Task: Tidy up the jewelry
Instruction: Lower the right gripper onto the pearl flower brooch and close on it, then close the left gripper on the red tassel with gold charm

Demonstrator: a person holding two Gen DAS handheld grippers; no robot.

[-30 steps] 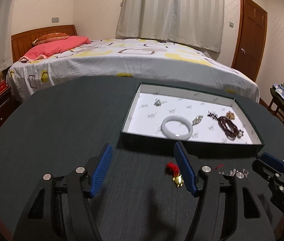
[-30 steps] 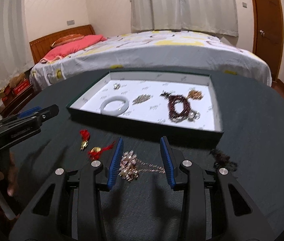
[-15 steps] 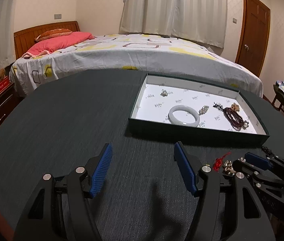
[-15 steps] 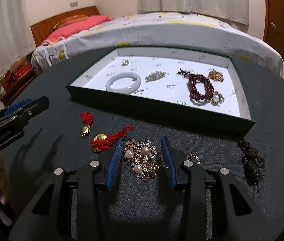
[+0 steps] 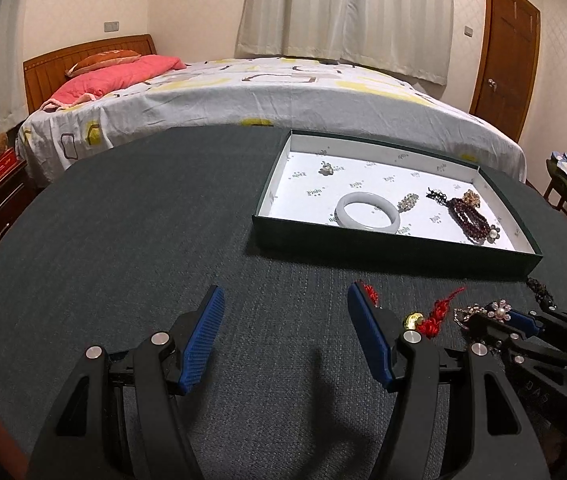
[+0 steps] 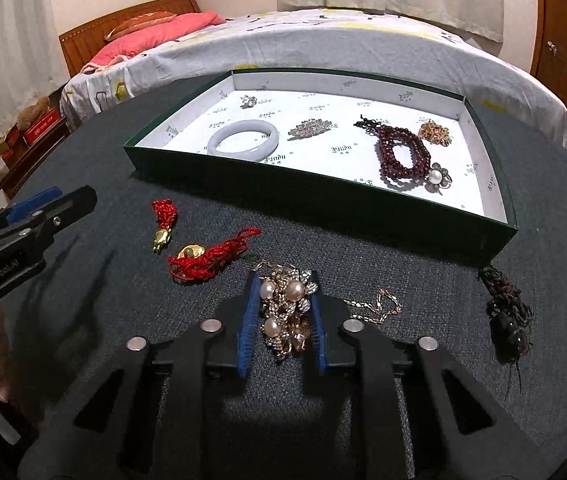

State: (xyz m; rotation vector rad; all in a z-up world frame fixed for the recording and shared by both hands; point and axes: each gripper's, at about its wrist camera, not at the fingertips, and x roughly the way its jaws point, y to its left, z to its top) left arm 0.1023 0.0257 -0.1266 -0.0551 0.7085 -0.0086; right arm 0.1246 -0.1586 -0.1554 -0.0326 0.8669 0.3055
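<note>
A gold brooch with pearls [image 6: 283,308] lies on the dark table, its thin chain [image 6: 375,306] trailing right. My right gripper [image 6: 283,278] is closing on it, and both blue pads touch its sides. In the left wrist view my left gripper [image 5: 285,292] stands open over bare table, with nothing between its fingers, and the right gripper [image 5: 511,314] is low at its right. Behind them the green tray [image 6: 323,196] holds a white bangle [image 6: 243,140], a dark red bead bracelet [image 6: 401,152] and small brooches.
Two red cord charms [image 6: 163,220] [image 6: 207,260] lie left of the pearl brooch, and a dark beaded piece [image 6: 507,320] lies to its right. The left gripper [image 6: 51,200] reaches in from the left edge. A bed [image 5: 283,92] stands beyond the table.
My right gripper has come down and forward over the pearl brooch, and its jaws have narrowed onto it. The left gripper's jaws stay as wide as before.
</note>
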